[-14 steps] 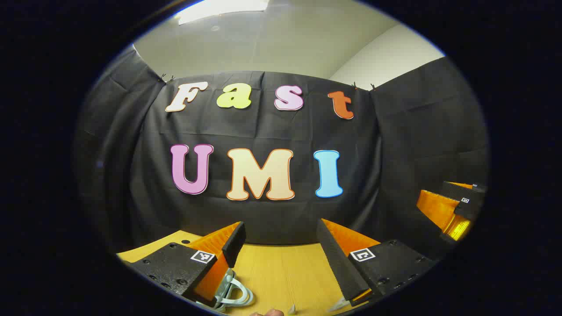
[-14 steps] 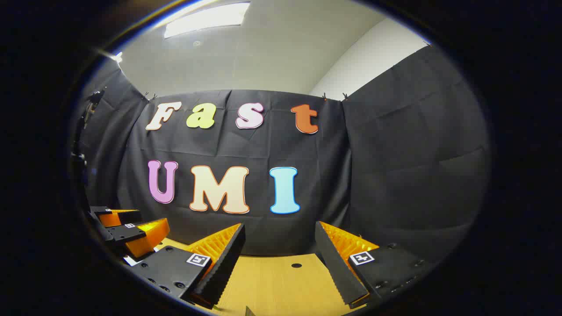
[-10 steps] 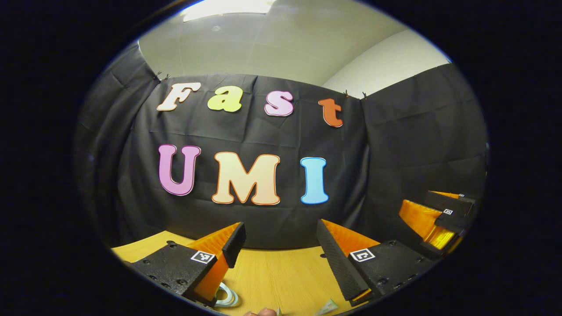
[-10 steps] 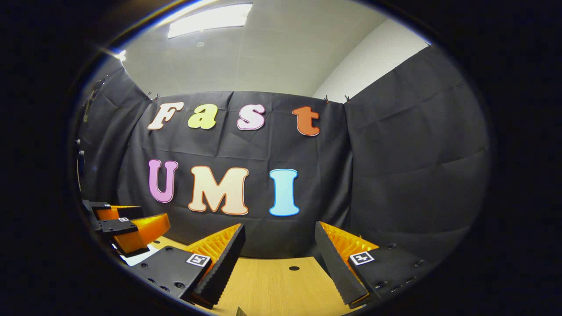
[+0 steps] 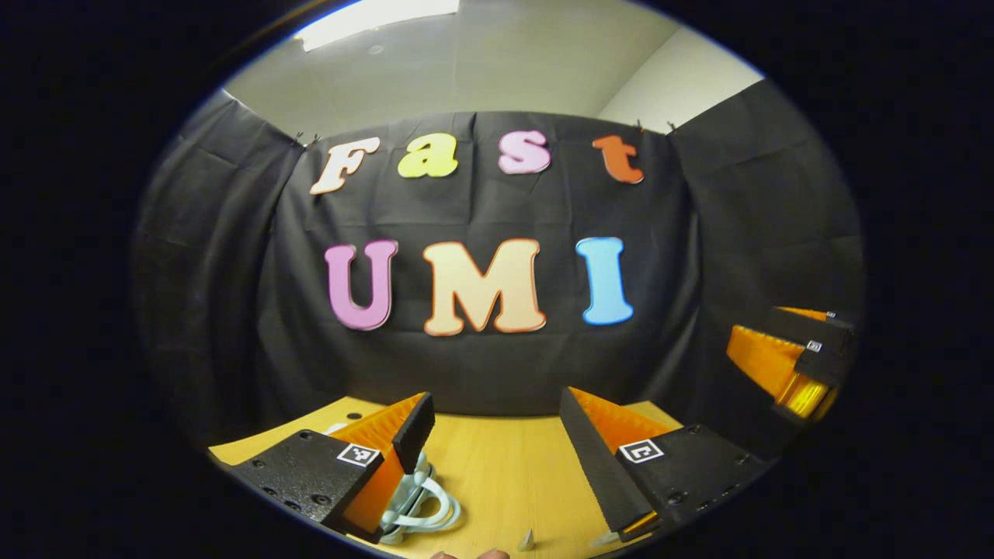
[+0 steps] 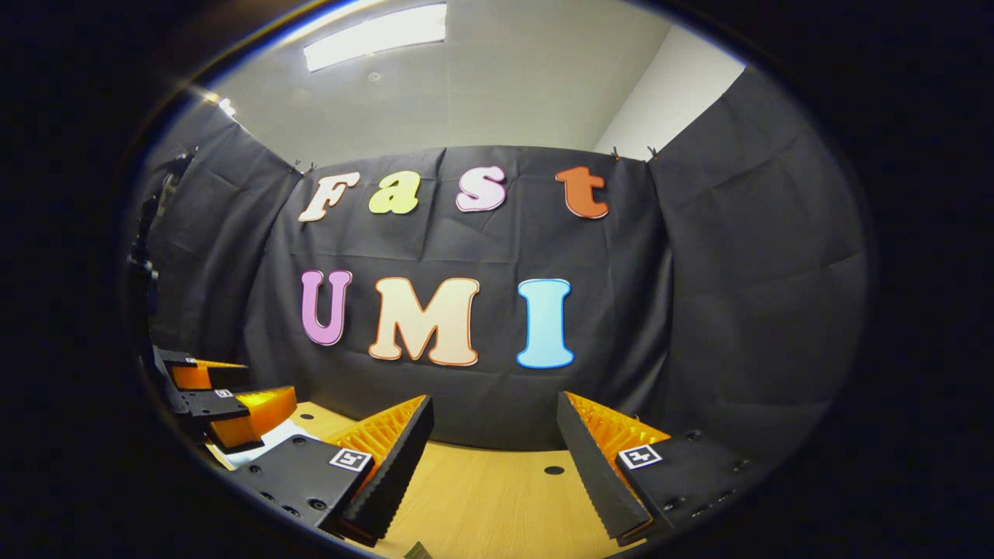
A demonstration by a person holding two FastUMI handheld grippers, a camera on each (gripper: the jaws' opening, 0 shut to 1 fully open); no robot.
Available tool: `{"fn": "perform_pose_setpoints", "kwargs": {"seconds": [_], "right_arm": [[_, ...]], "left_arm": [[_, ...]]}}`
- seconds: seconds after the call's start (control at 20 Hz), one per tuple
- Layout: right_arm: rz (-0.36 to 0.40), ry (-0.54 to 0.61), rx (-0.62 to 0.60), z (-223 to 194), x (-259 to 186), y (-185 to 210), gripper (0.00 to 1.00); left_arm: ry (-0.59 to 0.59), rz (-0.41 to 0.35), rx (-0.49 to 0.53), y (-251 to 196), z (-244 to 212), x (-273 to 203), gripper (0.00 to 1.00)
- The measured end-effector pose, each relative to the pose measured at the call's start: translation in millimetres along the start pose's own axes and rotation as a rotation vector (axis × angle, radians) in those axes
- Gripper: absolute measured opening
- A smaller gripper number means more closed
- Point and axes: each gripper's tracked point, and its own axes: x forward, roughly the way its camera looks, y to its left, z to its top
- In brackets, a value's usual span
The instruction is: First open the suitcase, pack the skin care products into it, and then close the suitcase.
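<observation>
My left gripper (image 5: pixel 497 423) is open above the wooden table (image 5: pixel 505 466), nothing between its fingers. A pale looped handle (image 5: pixel 423 506), perhaps the suitcase's, lies partly under its left finger. Two small pointed tips (image 5: pixel 526 538) of things poke up at the bottom edge; I cannot tell what they are. My right gripper (image 6: pixel 495 407) is open too, over bare table (image 6: pixel 497 497), and it also shows at the far right of the left gripper view (image 5: pixel 792 361). The left gripper (image 6: pixel 221 396) appears at the left of the right gripper view, above something white (image 6: pixel 268 441).
The black cloth wall (image 6: pixel 699 310) closes the booth behind and to the right of the table. A small round hole (image 6: pixel 554 470) sits in the tabletop. A fingertip (image 5: pixel 489 554) shows at the bottom edge of the left gripper view.
Both views have swung left, so the wall has slid right. The left gripper view also tips down, and more of the pale handle shows. Both grippers stay open.
</observation>
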Motion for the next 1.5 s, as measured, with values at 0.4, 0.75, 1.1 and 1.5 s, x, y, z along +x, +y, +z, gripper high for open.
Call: {"fn": "perform_pose_setpoints", "kwargs": {"seconds": [0.4, 0.75, 1.1, 1.5], "right_arm": [[-0.077, 0.043, -0.056, -15.6, 13.5, 1.0, 0.99], [-0.150, 0.106, -0.107, -25.0, 8.1, -2.3, 0.99], [-0.210, 0.137, -0.156, -28.3, -4.4, -8.8, 0.98], [-0.228, 0.186, -0.186, -43.0, -10.9, -6.3, 0.99]], "left_arm": [[0.254, -0.009, 0.078, 40.3, -99.8, 26.9, 0.96], [0.524, -0.076, 0.013, 40.7, -180.1, 32.3, 0.95], [0.781, -0.125, -0.030, 42.1, -237.9, 36.0, 0.96], [0.937, -0.149, -0.050, 34.3, -274.3, 44.6, 0.91]]}}
